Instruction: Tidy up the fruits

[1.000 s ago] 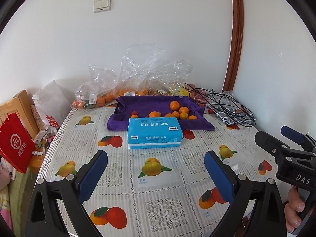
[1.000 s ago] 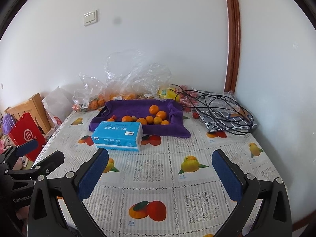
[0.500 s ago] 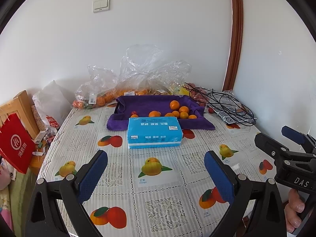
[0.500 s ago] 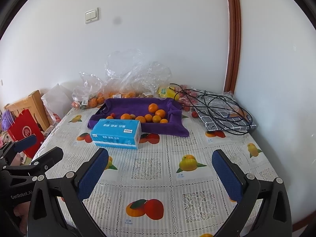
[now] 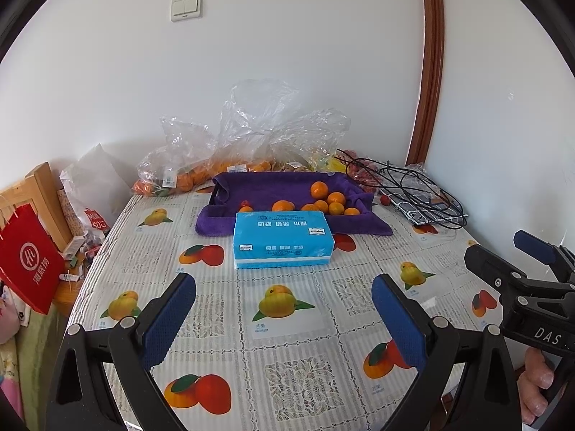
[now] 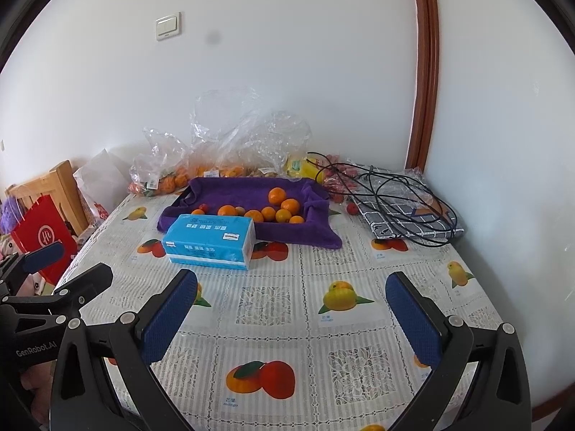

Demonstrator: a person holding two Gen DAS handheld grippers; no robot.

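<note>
Both grippers, left [image 5: 284, 318] & right [image 6: 291, 318], jaws wide, holding nothing. Oranges [image 6: 277, 195] sit far on purple cloth [image 6: 287, 235] (tissue box [image 6: 210, 237] blocks approach); reaching over could knock it, imo.

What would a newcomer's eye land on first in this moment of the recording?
Probably the bright blue tissue pack in the middle of the fruit-print tablecloth, with the purple cloth tray of loose oranges right behind it. Crumpled clear plastic bags of more fruit pile against the wall, and both grippers, left gripper and right gripper, hang open and empty over the near edge.
</note>
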